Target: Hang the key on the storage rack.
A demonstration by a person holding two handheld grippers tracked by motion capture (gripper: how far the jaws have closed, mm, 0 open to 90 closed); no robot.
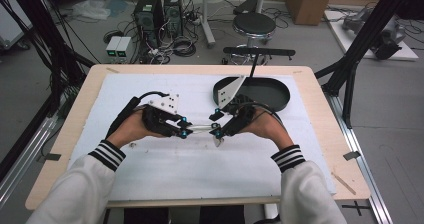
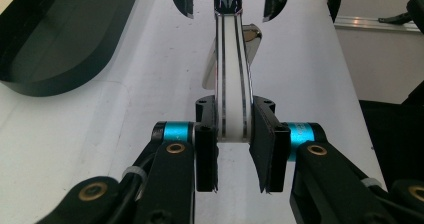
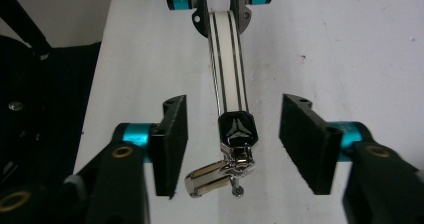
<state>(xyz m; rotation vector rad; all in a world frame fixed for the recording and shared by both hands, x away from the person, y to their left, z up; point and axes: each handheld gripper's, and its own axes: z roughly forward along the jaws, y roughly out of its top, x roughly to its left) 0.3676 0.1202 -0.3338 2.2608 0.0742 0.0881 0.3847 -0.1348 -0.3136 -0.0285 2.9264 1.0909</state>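
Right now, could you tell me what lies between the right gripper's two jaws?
The black-capped end of the white strap, with its silver clasp, hangs between the right gripper's jaws, untouched, in the right gripper view. The left gripper clamps its other end.

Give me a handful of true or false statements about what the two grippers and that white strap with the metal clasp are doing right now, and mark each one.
1. The left gripper is clamped on one end of the white strap. True.
2. The right gripper has its pads pressed on the strap. False: its jaws stand apart on either side of the metal clasp, with a gap on both sides.
3. The strap lies inside the black tray. False: it is held over the white mat, in front of the tray.
4. The clasp hangs at the strap's end nearest the right gripper. True.
5. The two grippers face each other along the strap. True.
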